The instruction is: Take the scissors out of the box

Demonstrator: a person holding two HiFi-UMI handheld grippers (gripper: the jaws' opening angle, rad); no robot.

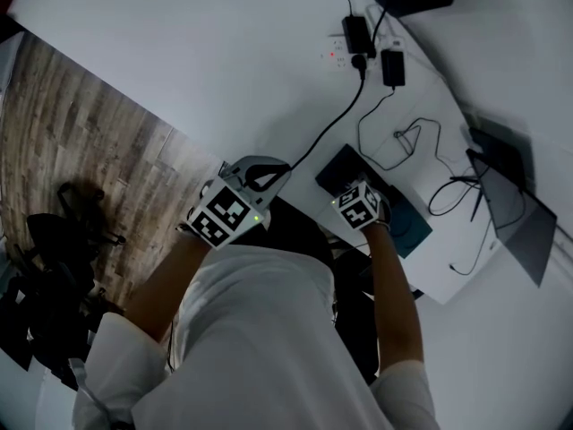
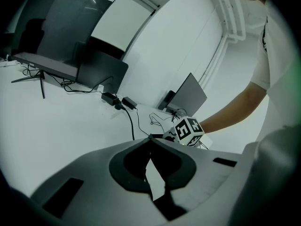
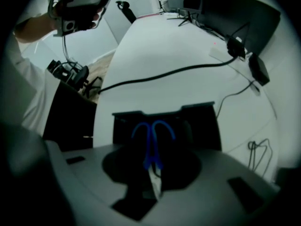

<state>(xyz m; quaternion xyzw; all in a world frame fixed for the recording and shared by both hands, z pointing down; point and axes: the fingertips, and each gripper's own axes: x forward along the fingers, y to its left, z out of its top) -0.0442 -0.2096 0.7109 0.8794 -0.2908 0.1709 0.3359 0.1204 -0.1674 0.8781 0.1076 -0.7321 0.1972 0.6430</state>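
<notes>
A black open box sits at the near edge of the white table. In the right gripper view, scissors with blue handles lie inside the box. My right gripper points straight down over them, and the pale blades run into the narrow gap between its jaws. The jaws stand apart, and I see no pad pressing on the blades. In the head view only its marker cube shows above the box. My left gripper hovers to the left of the box with its tips together and nothing held.
A power strip with adapters and loose black cables lie beyond the box. Dark monitors stand at the table's right end, and a teal object lies right of the box. Wooden floor is on the left.
</notes>
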